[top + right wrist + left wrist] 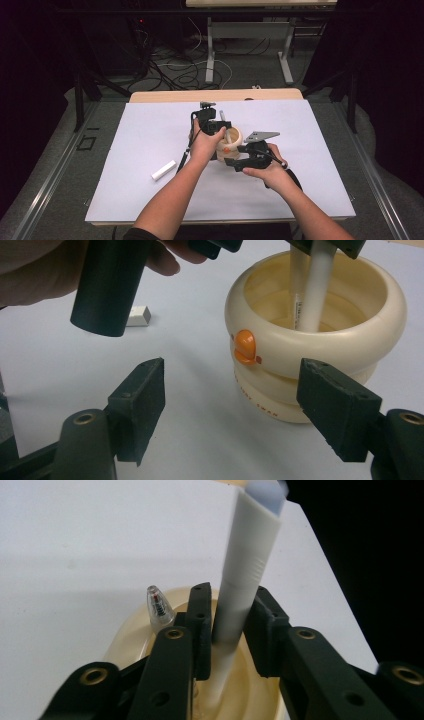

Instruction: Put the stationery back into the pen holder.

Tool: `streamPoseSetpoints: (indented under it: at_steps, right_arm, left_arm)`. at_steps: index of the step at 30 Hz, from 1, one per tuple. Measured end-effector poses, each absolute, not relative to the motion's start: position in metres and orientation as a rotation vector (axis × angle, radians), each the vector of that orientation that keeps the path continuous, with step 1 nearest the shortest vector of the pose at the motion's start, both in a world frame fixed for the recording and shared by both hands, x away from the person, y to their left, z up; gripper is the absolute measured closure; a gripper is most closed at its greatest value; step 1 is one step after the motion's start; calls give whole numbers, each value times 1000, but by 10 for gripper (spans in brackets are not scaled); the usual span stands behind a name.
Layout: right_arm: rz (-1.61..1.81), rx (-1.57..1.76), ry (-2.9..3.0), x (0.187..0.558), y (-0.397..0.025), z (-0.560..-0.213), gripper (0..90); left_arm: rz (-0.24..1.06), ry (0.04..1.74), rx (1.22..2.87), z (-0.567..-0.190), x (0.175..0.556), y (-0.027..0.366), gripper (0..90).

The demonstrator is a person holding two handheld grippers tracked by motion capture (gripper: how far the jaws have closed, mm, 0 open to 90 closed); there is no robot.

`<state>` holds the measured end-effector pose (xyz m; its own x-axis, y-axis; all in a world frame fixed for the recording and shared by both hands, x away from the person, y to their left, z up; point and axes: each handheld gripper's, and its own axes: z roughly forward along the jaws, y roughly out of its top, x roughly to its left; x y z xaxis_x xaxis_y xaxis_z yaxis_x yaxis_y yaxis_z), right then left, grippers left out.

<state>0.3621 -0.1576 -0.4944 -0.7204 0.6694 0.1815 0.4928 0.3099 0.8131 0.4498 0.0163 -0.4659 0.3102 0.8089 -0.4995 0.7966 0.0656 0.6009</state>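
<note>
We are lowering the white pen (245, 585), clamped upright in our left tongs (227, 630), into the cream cup (320, 345) mid-counter (150, 130), keeping it vertical while our right tongs (232, 410), gaping wide and empty, are waiting just near of the cup.

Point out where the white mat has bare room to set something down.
The white mat is bare along its right side, its far left corner and the near strip by the forearms. It is crowded mid-mat: the cream ringed plastic cup, the left gripper on a white pen, and the right gripper. A small white block lies left.
</note>
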Motion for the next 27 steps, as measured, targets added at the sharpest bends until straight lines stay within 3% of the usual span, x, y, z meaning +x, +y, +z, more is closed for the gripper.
streamPoseSetpoints:
  at_steps: [4,20,27]
  right_arm:
    - [1365,1067,2387,363,-159,-494,275]
    - [1370,1074,2344,365,-165,-492,274]
    - [1349,1089,2346,366,-168,-491,264]
  left_arm:
    - [13,1446,1699,-463,447,17,642]
    - [62,1370,1703,-445,435,33,542]
    - [87,1285,1739,-440,428,38,458]
